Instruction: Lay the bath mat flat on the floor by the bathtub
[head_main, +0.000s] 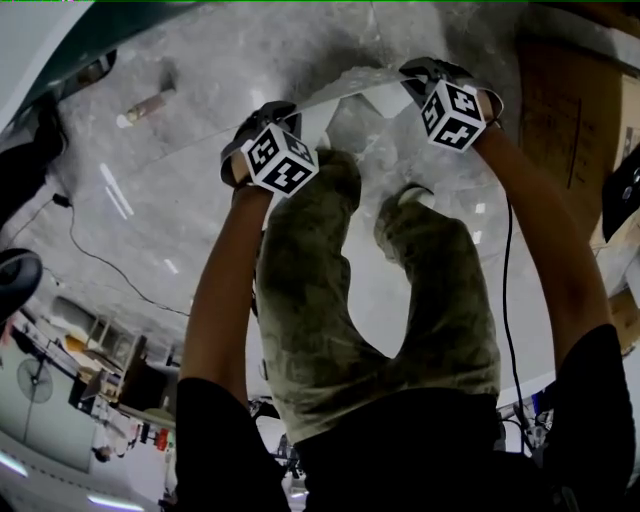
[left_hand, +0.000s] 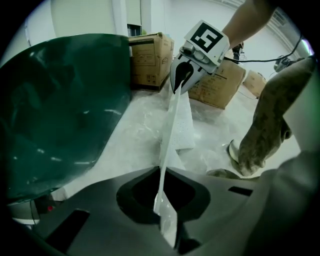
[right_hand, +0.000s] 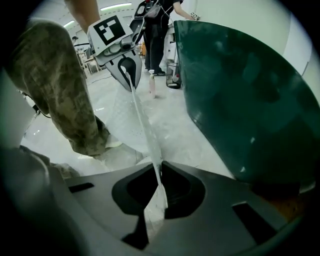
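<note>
My left gripper (left_hand: 162, 197) and right gripper (right_hand: 159, 187) are each clamped on an edge of the white bath mat (left_hand: 179, 130). It stretches between them just beside the dark green bathtub (left_hand: 55, 110), over the pale, glossy floor (left_hand: 135, 125). Cardboard boxes (left_hand: 150, 60) stand past the bathtub's end.

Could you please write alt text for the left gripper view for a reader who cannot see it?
The left gripper, jaws shut, pinches one edge of a thin white bath mat that stretches to the right gripper, also shut on it. A dark green bathtub fills the picture's left; a trouser leg stands at its right.
</note>
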